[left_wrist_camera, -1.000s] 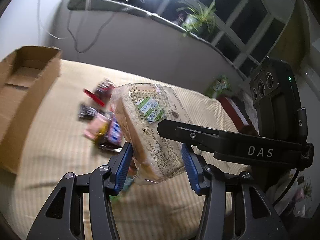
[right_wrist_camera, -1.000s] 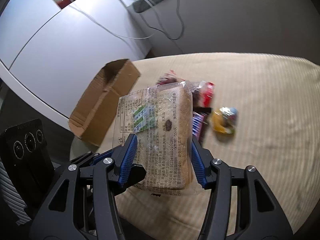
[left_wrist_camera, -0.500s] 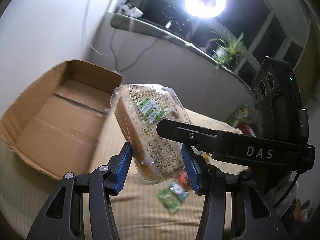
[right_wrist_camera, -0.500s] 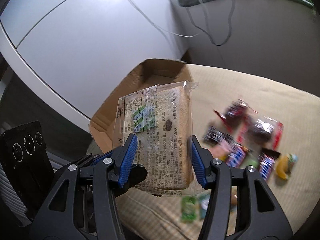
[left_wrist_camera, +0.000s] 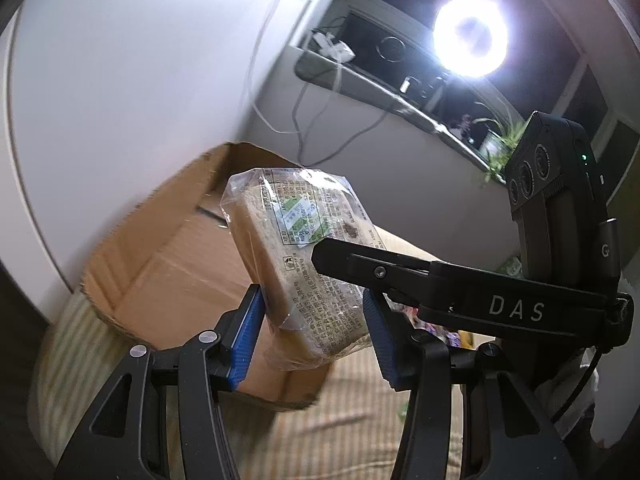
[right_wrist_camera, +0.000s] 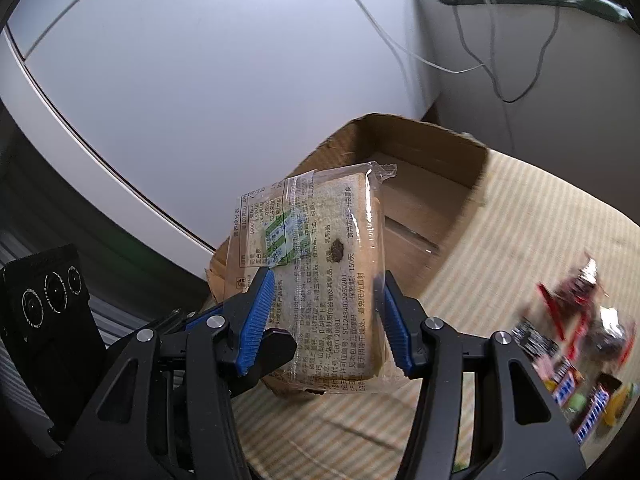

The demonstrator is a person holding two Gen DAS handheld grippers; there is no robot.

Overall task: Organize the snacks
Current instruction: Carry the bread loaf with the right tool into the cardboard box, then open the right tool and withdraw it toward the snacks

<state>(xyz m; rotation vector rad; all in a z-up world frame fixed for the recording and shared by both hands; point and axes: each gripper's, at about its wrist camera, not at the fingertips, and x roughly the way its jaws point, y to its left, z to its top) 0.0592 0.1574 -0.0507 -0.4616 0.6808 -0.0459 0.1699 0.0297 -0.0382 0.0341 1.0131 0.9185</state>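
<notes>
Here both the left gripper (left_wrist_camera: 314,334) and right gripper (right_wrist_camera: 326,314) clamp the clear-wrapped sliced bread loaf (right_wrist_camera: 316,264), sharing its bulk, above the open brown cardboard box (right_wrist_camera: 424,176), presumably its destination.

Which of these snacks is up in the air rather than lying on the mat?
The wrapped bread slice, clamped between both grippers; the small colourful packets all lie on the mat.

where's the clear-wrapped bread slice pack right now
In both wrist views the clear-wrapped bread slice pack is held aloft between both grippers, just before the open cardboard box.
</notes>
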